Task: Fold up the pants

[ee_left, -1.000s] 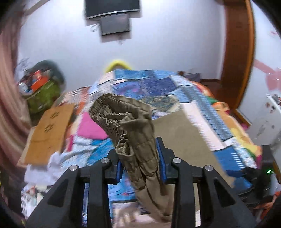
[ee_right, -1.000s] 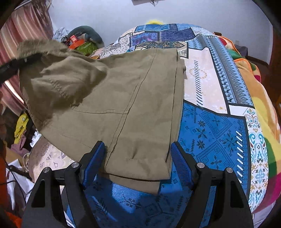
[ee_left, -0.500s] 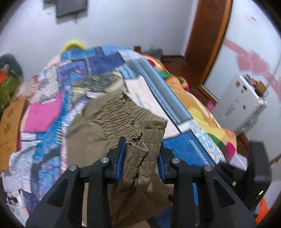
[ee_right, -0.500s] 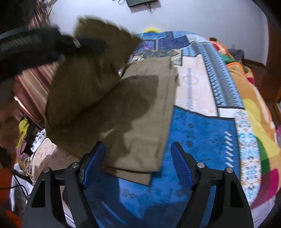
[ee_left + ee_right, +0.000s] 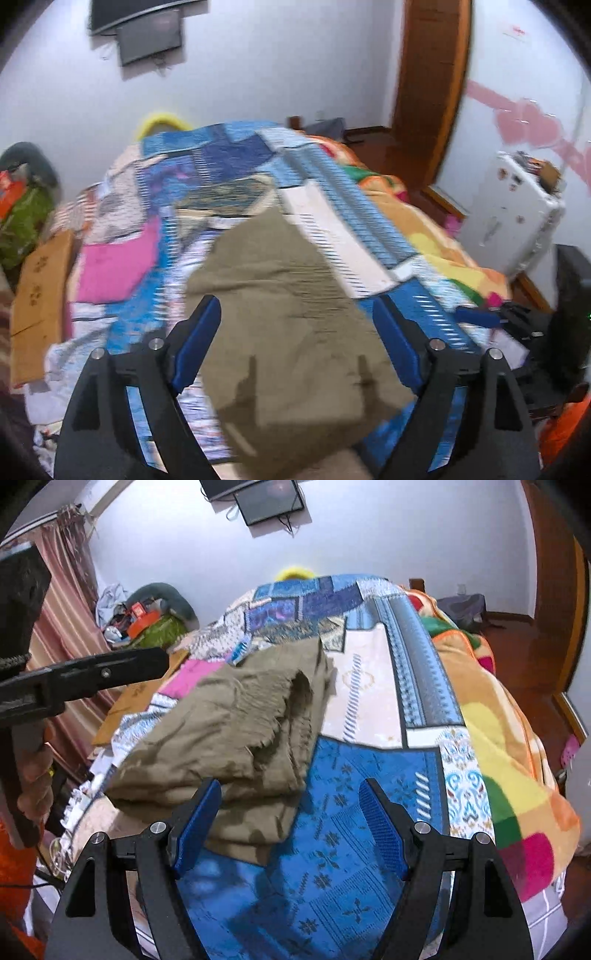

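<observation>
Dropped since a second ago: waistband out of left tongs (image 5: 295,343), jaws opening, nothing gripped. Pants (image 5: 236,731) folded on bed (image 5: 369,812). Right tongs (image 5: 290,823) wide, empty. Best now: press flat, square edges before next fold.

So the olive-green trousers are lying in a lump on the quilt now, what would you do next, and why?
Probably smooth the rumpled olive-green cotton pants flat. The left claw is opening with nothing pinched, the right claw stands open, and the top layer lies bunched and uneven on the blue patchwork quilt.
</observation>
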